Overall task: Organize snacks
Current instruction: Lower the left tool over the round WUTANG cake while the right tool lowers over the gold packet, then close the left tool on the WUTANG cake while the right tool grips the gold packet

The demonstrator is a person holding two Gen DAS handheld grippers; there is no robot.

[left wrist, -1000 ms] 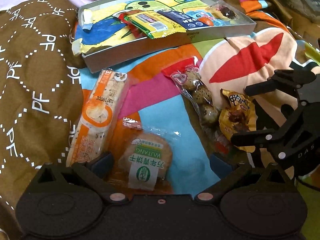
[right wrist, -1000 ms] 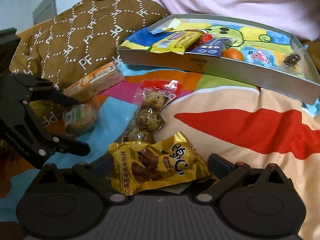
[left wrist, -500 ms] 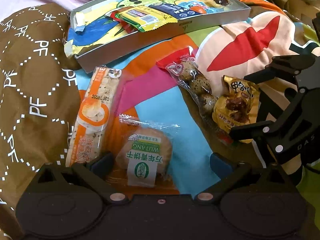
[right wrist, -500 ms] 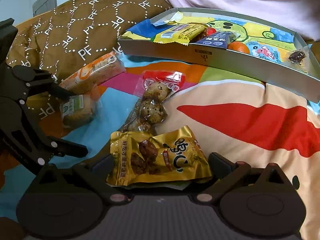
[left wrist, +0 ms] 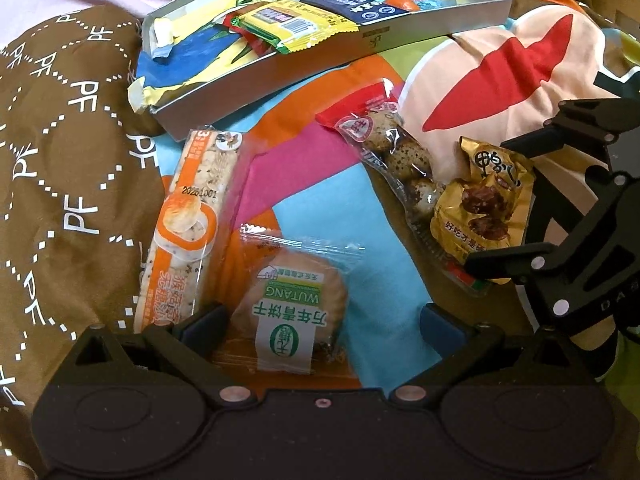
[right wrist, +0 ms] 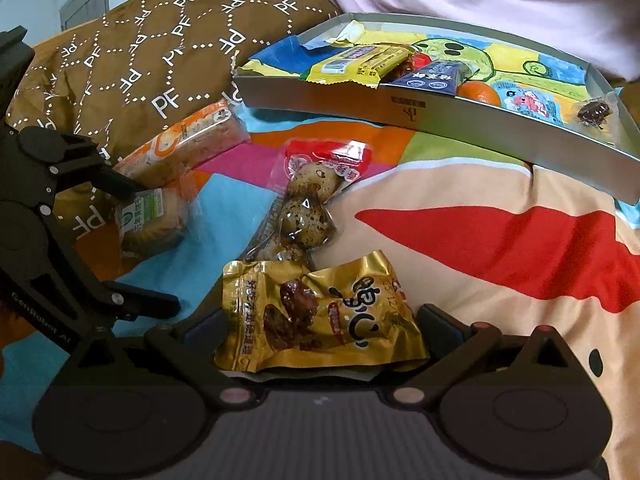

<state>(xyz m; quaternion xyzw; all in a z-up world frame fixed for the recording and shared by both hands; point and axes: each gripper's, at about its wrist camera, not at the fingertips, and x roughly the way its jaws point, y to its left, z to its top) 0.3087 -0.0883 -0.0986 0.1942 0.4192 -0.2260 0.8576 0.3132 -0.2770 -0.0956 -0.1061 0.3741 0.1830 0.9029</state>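
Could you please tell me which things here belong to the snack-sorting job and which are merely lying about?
Job:
- tray
- gold packet, between the open right gripper
- round biscuit, between the open left gripper
- quail egg pack
- long orange bar

Just lying about:
- brown pillow
- colourful bedspread

Gold pouch (right wrist: 320,316) between right tongs' (right wrist: 320,330) fingers — glossy crinkled foil. Biscuit wrapper (left wrist: 294,300) between left tongs' (left wrist: 320,320) fingers — clear shiny plastic. Bedcover (right wrist: 460,248) beneath: matt cloth.
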